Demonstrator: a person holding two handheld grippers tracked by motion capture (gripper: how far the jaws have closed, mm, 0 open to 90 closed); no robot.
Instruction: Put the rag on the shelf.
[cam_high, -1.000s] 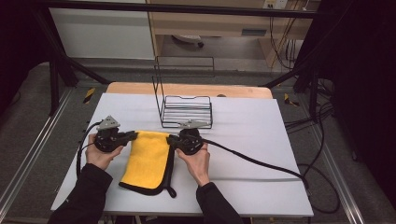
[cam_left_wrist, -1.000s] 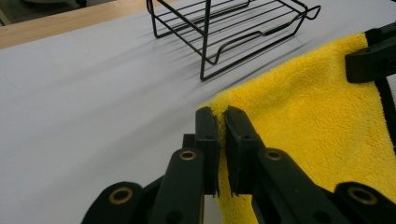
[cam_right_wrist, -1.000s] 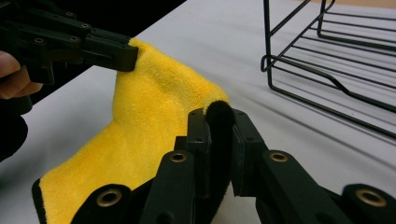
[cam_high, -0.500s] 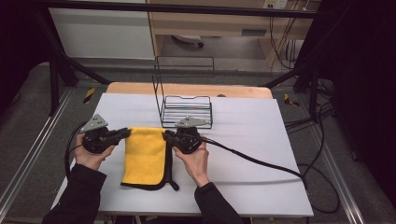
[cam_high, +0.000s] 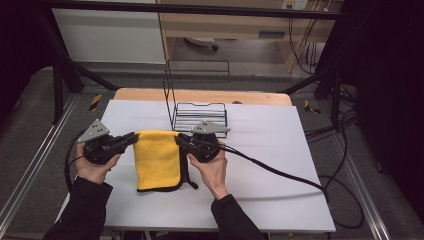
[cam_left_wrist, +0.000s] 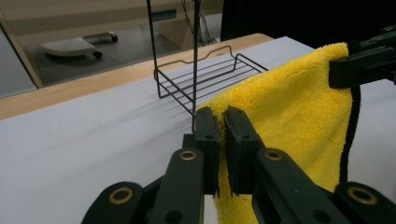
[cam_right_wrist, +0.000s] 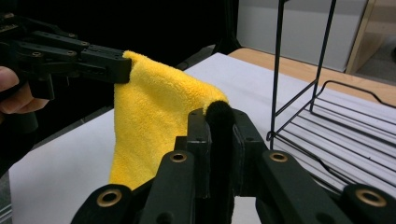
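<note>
White tabletop (cam_high: 280, 150) under both my claws. My left claw (cam_left_wrist: 222, 123) pinches one upper corner of the yellow towel (cam_high: 157, 157); my right claw (cam_right_wrist: 219, 121) is clamped on the other corner, on its black edging. Between them the top edge is raised while the lower part lies on the table. Just beyond the towel stands the wire rack (cam_high: 200, 112). I judge the left grip shallow: pulling apart could slip that corner free, and pushing forward could snag the rack's upright wires.

Overhead forward-down view; two close tool-mounted views, sharing the yellow cloth (cam_high: 156, 159) and wire rack (cam_high: 199, 114).
</note>
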